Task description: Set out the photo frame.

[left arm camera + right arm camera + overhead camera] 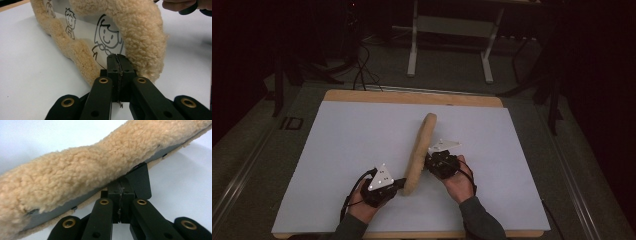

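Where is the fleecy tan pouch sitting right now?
In the high view the fleecy tan pouch stands on edge near the middle of the white board, held between the left hand-held gripper and the right hand-held gripper.

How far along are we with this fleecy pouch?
Done: both grippers are clamped on the fleece pouch, left gripper at its near end, right gripper midway along. In hand: it stands on edge on the white board, its cartoon-printed lining gaping. What remains cannot be told from this.
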### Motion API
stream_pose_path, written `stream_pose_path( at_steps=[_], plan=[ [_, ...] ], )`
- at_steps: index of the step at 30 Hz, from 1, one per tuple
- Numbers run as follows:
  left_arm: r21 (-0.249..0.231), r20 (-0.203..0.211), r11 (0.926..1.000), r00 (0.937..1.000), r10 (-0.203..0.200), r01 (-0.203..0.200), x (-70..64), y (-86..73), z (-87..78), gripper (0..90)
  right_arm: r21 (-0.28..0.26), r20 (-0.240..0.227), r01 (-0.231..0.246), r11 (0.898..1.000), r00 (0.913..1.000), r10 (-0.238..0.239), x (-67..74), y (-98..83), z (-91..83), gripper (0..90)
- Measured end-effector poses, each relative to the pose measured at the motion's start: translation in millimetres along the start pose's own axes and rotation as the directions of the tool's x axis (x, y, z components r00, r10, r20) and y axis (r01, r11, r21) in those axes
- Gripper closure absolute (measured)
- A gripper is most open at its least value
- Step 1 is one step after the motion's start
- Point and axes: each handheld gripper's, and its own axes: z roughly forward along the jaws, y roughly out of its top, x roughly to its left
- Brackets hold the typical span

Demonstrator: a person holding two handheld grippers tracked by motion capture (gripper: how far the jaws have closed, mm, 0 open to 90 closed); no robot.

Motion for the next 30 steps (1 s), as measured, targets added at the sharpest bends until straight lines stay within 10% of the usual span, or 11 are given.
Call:
stream_pose_path(
  at_steps=[30],
  plan=[
    [-0.001, 0.004, 0.9999, 0.9999, 0.013, -0.013, -13.7, 5.7, 20.8, 90.0, 0.006, -0.104, 0.073, 0.997, 0.992, -0.072, 9.1, 0.2, -2.0, 90.0]
  ],
)
